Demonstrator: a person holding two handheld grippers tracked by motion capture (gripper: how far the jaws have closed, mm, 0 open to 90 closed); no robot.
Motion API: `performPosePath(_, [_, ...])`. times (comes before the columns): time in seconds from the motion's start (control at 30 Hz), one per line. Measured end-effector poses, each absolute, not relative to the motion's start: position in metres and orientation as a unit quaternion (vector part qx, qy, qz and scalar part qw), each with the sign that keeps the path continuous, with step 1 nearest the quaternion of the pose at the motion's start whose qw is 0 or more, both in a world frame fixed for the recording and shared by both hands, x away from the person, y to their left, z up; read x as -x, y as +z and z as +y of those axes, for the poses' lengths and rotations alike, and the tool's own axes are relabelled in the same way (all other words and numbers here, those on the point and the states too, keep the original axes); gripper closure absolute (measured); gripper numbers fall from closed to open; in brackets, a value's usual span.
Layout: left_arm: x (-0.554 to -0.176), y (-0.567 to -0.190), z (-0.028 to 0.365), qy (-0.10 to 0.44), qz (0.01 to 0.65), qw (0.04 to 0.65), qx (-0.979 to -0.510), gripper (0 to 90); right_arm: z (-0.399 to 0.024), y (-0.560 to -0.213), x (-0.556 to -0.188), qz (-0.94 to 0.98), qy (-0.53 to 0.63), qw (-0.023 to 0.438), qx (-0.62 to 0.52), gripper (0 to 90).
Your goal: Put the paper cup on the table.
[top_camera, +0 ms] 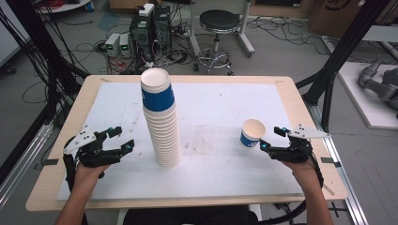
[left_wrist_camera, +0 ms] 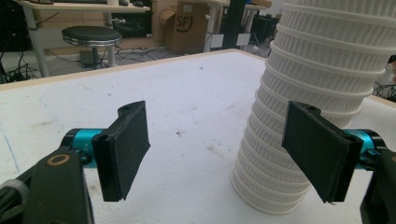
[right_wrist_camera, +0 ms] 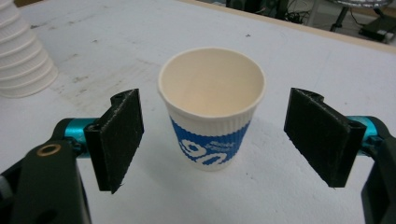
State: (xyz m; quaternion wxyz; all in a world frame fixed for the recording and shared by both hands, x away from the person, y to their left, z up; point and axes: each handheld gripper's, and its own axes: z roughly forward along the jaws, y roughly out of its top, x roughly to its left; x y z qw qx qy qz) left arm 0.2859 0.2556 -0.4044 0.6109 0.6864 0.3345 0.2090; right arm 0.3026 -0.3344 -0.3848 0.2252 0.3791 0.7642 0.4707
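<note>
A tall stack of white ribbed paper cups [top_camera: 162,119], its top cup banded blue, stands upright in the middle of the white mat [top_camera: 216,103]. My left gripper [top_camera: 123,139] is open to the left of the stack's base, with the stack [left_wrist_camera: 308,112] close beyond its right jaw. A single white cup with a blue band [top_camera: 252,133] stands upright and empty at the right. My right gripper [top_camera: 272,139] is open just right of that cup, and the cup [right_wrist_camera: 212,107] sits beyond and between the spread jaws, untouched.
The mat lies on a wooden table [top_camera: 291,89]. Beyond the far edge stand a black stool [top_camera: 218,35] and computer boxes with cables [top_camera: 150,30]. Black frame posts [top_camera: 338,61] rise at the right side.
</note>
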Motion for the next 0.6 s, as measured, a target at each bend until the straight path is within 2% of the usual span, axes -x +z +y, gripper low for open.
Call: performPosePath(0.6, [-0.284, -0.408, 0.258, 0.208, 0.336, 0.611, -0.686, 21.5, -0.330, -0.386, -0.288, 0.751, 0.484, 0.242, -0.380, 18.7])
